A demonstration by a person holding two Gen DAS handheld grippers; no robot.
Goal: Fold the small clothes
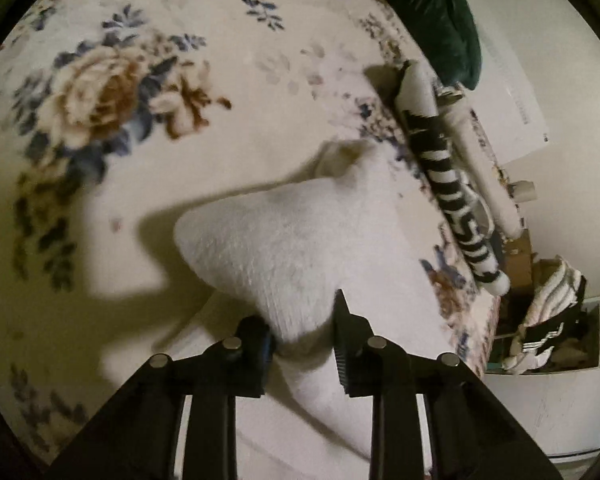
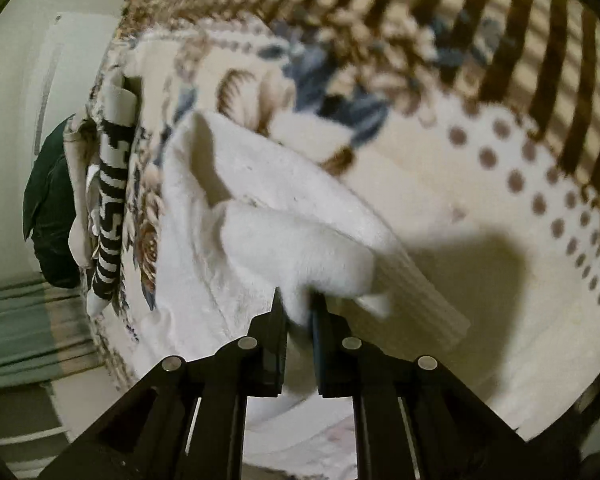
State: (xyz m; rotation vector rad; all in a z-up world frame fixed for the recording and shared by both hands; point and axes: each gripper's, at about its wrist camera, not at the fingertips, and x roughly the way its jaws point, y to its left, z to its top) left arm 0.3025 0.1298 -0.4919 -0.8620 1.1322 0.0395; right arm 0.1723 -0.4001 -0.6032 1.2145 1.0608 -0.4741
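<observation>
A white sock (image 1: 284,240) is held over a floral blanket (image 1: 100,92). My left gripper (image 1: 302,326) is shut on one end of the white sock, whose body bulges forward past the fingers. In the right wrist view the same white sock (image 2: 204,216) lies partly on the blanket (image 2: 440,184), and my right gripper (image 2: 298,312) is shut on a folded-over end of it. The sock's ribbed cuff (image 2: 428,304) lies to the right of the right fingers.
Two folded socks, one black-and-white patterned (image 1: 448,184) and one pale (image 1: 484,168), lie at the blanket's edge; they also show in the right wrist view (image 2: 110,200). A dark green cushion (image 1: 440,12) lies beyond them. A white basket of clothes (image 1: 552,312) stands at the right.
</observation>
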